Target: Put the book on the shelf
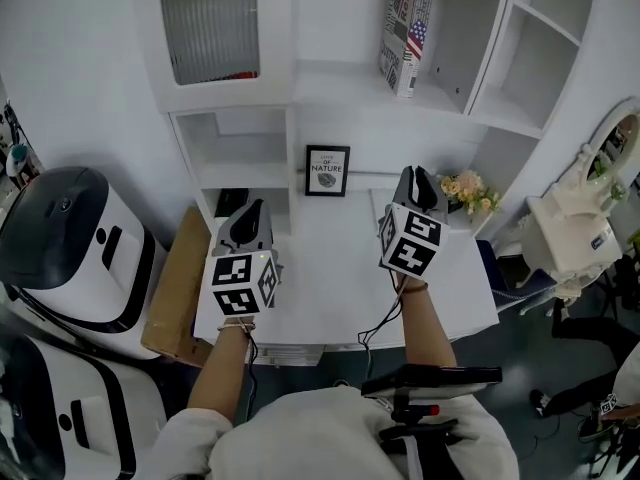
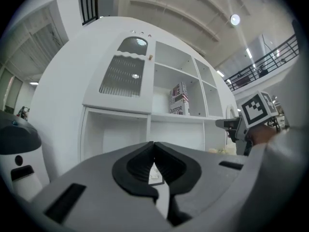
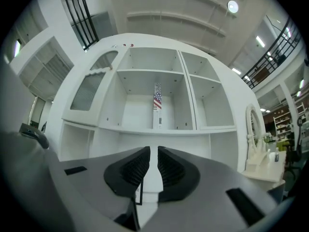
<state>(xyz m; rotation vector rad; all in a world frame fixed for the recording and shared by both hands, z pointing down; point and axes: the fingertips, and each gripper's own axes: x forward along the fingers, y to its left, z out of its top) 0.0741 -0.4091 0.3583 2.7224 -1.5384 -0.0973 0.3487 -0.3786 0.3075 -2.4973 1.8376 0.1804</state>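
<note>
The book (image 1: pixel 405 38), with a flag on its cover, stands upright on a middle shelf of the white cabinet (image 1: pixel 330 98). It also shows in the left gripper view (image 2: pixel 179 99) and, spine on, in the right gripper view (image 3: pixel 157 105). Both grippers hang over the white table, well below and in front of the book. My left gripper (image 1: pixel 250 213) is shut with its tips touching (image 2: pixel 153 146) and nothing in it. A narrow gap shows between the jaws of my right gripper (image 1: pixel 420 180), seen close up (image 3: pixel 153 153), and they hold nothing.
A framed picture (image 1: pixel 327 171) and a bunch of flowers (image 1: pixel 470 193) stand at the back of the table (image 1: pixel 330 288). A ribbed-glass cabinet door (image 1: pixel 210 23) is at the upper left. White machines (image 1: pixel 70 238) and cardboard (image 1: pixel 175 288) are left, a white ornate stand (image 1: pixel 585 208) right.
</note>
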